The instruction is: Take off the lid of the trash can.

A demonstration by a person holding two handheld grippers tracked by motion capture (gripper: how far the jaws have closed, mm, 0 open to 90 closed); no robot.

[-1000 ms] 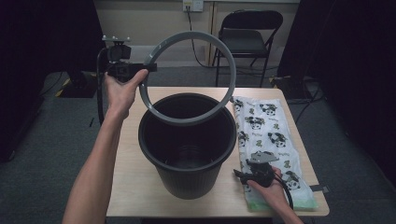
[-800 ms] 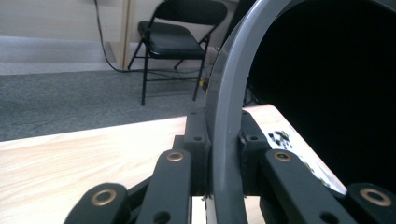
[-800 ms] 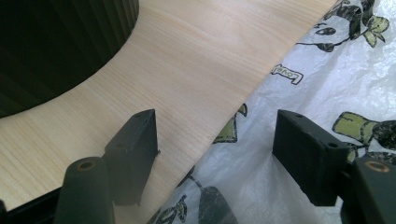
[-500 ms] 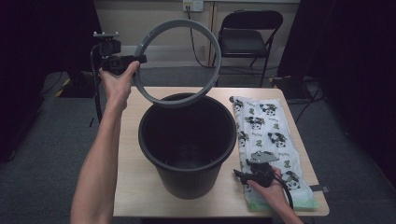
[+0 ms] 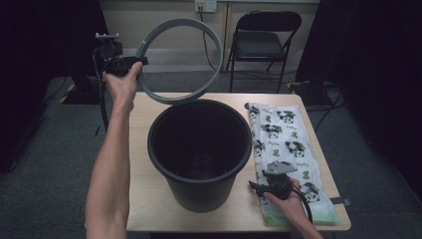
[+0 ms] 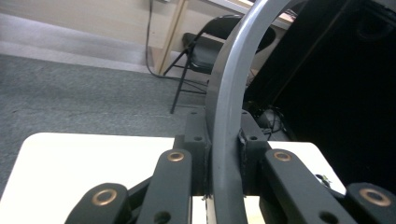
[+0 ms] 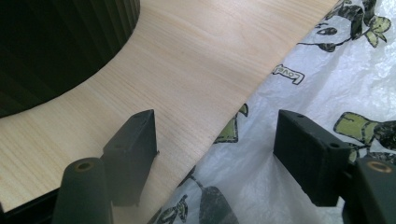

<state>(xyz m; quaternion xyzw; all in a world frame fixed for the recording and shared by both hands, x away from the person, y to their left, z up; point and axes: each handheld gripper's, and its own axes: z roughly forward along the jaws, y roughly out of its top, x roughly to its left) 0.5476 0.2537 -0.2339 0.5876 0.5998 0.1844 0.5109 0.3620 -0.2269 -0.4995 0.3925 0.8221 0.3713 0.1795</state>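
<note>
A grey plastic ring [image 5: 179,59] hangs in the air above the back left of the table, tilted up on edge. My left gripper [image 5: 137,62] is shut on its left rim; in the left gripper view the ring's band [image 6: 229,116] runs up between the jaws. A black bin [image 5: 199,149] stands upright and open in the middle of the table. A white panda-print plastic bag [image 5: 286,144] lies flat at the right. My right gripper [image 5: 255,186] rests open at the bag's near left edge, its jaws [image 7: 215,154] straddling the bag's edge [image 7: 261,154] and bare wood.
The wooden table [image 5: 139,199] has bare room at the left of the bin. A black folding chair [image 5: 261,42] stands behind the table by the wall. Cables and dark curtains lie at the right and left of the floor.
My left gripper has lifted the grey ring up and to the left, off the bin's rim. The right gripper has stayed on the bag.
</note>
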